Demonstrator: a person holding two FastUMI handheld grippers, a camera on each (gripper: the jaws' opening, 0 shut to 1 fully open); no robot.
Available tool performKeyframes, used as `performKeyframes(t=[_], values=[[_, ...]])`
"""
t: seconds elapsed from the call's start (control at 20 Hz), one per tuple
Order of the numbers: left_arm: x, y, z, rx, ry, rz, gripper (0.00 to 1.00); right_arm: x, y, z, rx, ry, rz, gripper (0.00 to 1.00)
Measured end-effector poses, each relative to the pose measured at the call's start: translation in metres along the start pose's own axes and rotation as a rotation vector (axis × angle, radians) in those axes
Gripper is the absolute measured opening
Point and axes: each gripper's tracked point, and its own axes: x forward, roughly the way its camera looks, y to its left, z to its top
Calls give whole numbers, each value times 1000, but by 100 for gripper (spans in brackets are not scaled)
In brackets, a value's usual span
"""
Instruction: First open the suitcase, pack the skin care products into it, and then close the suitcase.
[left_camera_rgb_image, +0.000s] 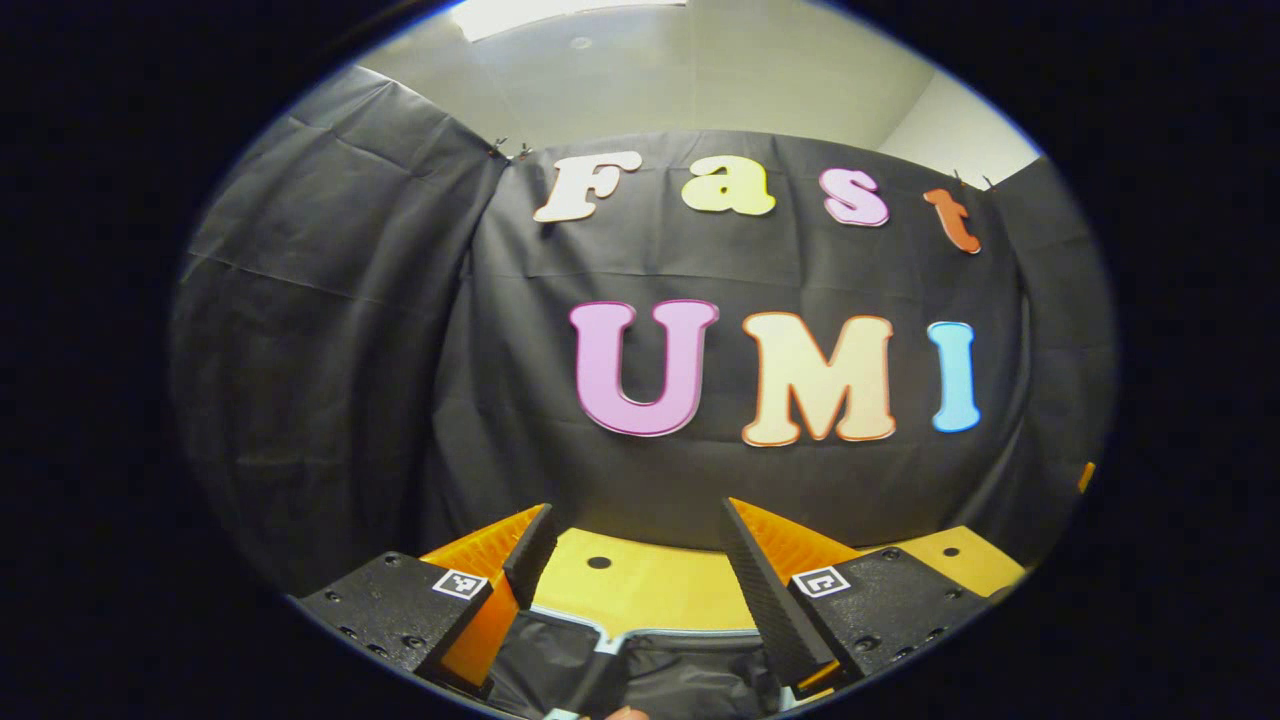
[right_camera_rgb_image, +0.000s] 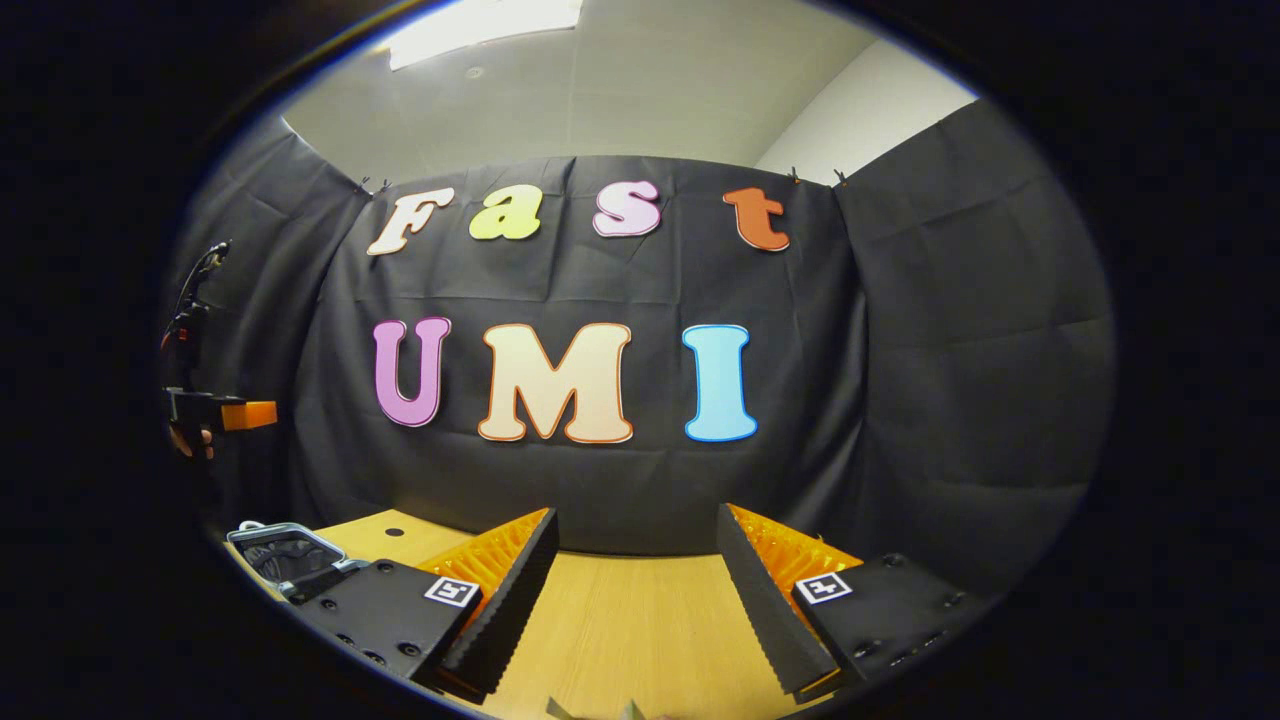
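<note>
Judging from how things lie, the task is at an early stage: the suitcase (left_camera_rgb_image: 640, 670) lies open on the table (left_camera_rgb_image: 650, 590), its dark lining just below the left hand-held gripper (left_camera_rgb_image: 640, 570), whose jaws stand apart and empty. The right hand-held gripper (right_camera_rgb_image: 637, 575) also gapes empty above bare table. Skin care products cannot be made out; packing and closing seem left.

A ceiling light (right_camera_rgb_image: 480, 25) glares overhead while the booth stays dim, both fisheye views sharp centrally and bowed at the edges.
</note>
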Motion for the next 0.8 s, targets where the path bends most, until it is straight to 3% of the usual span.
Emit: performKeyframes(t=[0.55, 0.8], values=[[-48, -137, -55, -15, 82, -143, 94, -10, -45, -8, 2, 7, 107, 99], [-72, -190, -77, 0, 110, -199, 94, -9, -62, -25, 45, 14, 108, 98]])
